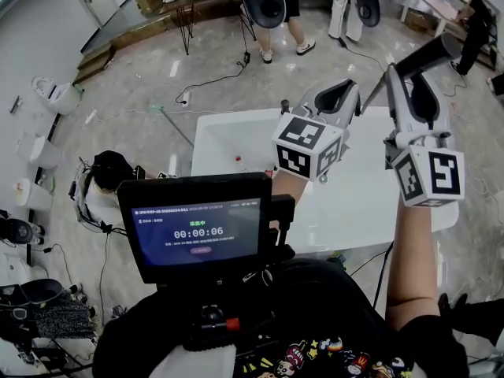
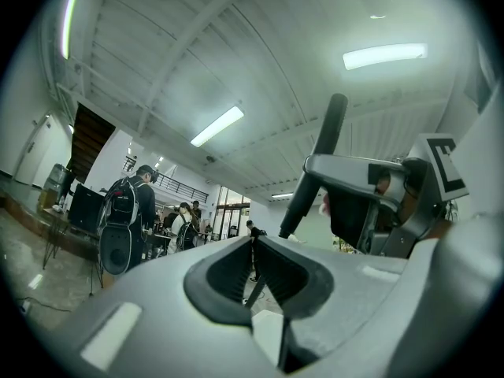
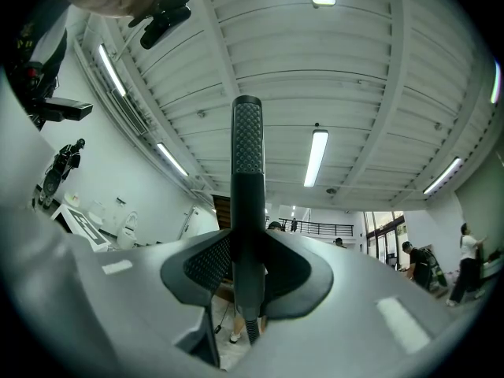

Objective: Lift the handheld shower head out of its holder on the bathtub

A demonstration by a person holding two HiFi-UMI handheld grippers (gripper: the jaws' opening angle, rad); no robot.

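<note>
A: Since the right gripper [image 3: 248,250] is clamped across the shower head [image 1: 429,53] and holds it up over the tub [image 1: 206,136], well clear of the rim, what does the person have to fear?

B: Mostly the hose [image 1: 375,91]. It runs down from the gripped end toward the tub. If the person carries the head further than the hose allows, it would likely go taut and tug the head against the pads.

A: Would the pads let go?

B: They might. The handle is a slim round stick, pinched near its hose end, with most of its length standing out past the jaws. A pull from below, or a quick swing, could make it slide or twist in the grip, and it would drop onto the tub.

A: And the left gripper [image 2: 253,246]?

B: Its jaws are closed on nothing, tips together, and it hangs just beside the right one. It gives no support, and a careless move of either hand could knock the two together and jar the head loose.

A: The holder?

B: It cannot be made out for certain in any view, so whether the hose is caught on it cannot be told.
</note>
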